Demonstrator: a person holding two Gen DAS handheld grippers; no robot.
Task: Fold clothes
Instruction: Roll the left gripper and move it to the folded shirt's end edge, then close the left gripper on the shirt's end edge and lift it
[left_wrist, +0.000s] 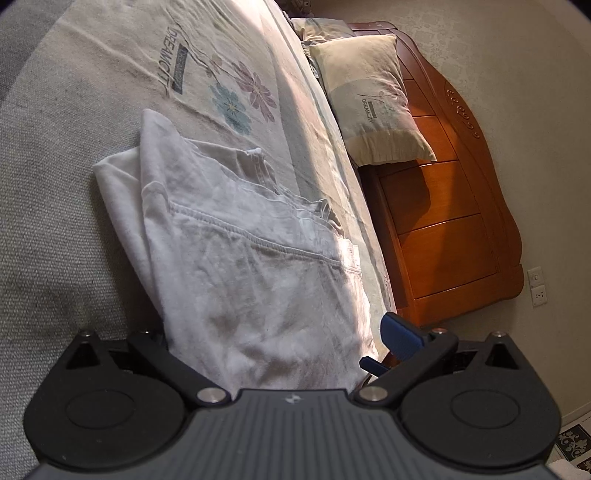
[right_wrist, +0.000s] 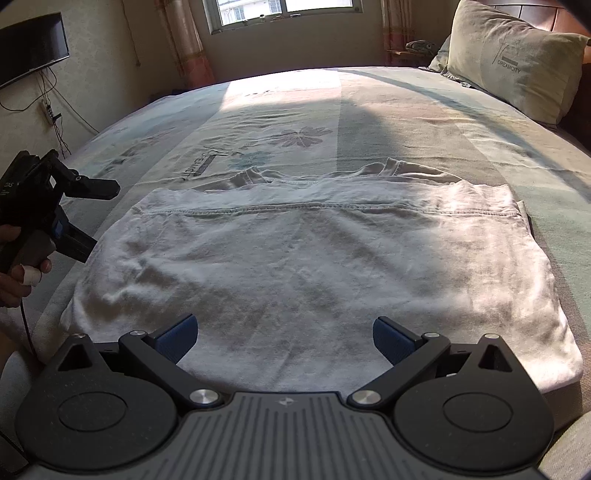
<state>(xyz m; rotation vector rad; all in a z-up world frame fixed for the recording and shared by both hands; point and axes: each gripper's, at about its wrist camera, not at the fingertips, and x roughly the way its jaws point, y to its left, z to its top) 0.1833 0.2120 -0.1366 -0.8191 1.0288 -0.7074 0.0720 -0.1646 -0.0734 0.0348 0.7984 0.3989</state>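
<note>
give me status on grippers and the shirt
Right hand-held gripper open, empty, low over the shirt's near edge. Left hand-held gripper open at the shirt's left side. Shirt partly folded, flat on the bed. Nothing in the way.

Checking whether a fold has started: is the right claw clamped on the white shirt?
No. The right claw is open, its blue pads spread apart above the white shirt, gripping nothing.

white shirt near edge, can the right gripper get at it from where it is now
Probably yes. The right gripper is open, its fingers spread just over the near edge of the white shirt, which lies flat on the bed. Nothing sits between them.
</note>
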